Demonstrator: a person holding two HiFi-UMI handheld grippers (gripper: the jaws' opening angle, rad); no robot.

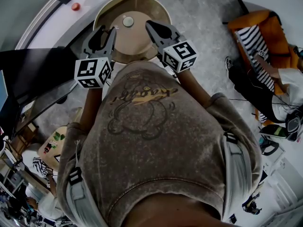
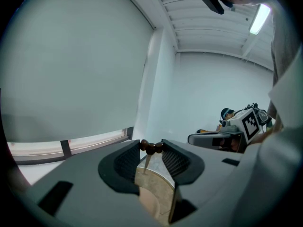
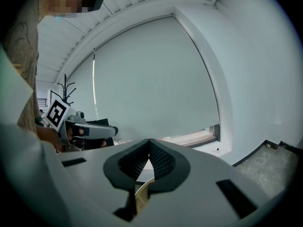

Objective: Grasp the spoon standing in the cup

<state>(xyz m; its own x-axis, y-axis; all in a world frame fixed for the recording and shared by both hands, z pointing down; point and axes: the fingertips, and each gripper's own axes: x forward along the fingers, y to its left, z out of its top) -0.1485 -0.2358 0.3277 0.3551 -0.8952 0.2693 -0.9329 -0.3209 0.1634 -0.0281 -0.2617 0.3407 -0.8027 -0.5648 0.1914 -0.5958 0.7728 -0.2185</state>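
Left hand-held gripper (image 2: 151, 144) has its jaws partly apart, closed on the spoon (image 2: 150, 148). In the left gripper view the spoon's dark, beaded top bridges the gap and touches both tips, and a thin pale stem drops from it toward the round desk (image 2: 158, 190) below. The head view shows none of this. From above, the left hand-held gripper (image 1: 108, 30) reaches over the desk's near edge, and the spoon cannot be made out. Only the cup (image 1: 128, 21) shows, as a small pale circle near the middle of the tan desk (image 1: 142, 41).

Beside it, the right hand-held gripper (image 1: 148, 24) points over the same desk. The right gripper view settles its state: the right hand-held gripper (image 3: 149, 141) has its ribbed tips pressed together with nothing between them. A sliver of the desk's rim (image 3: 141, 193) is visible under the jaws. Each gripper view also catches the other gripper's marker cube (image 2: 250, 122) off to one side.
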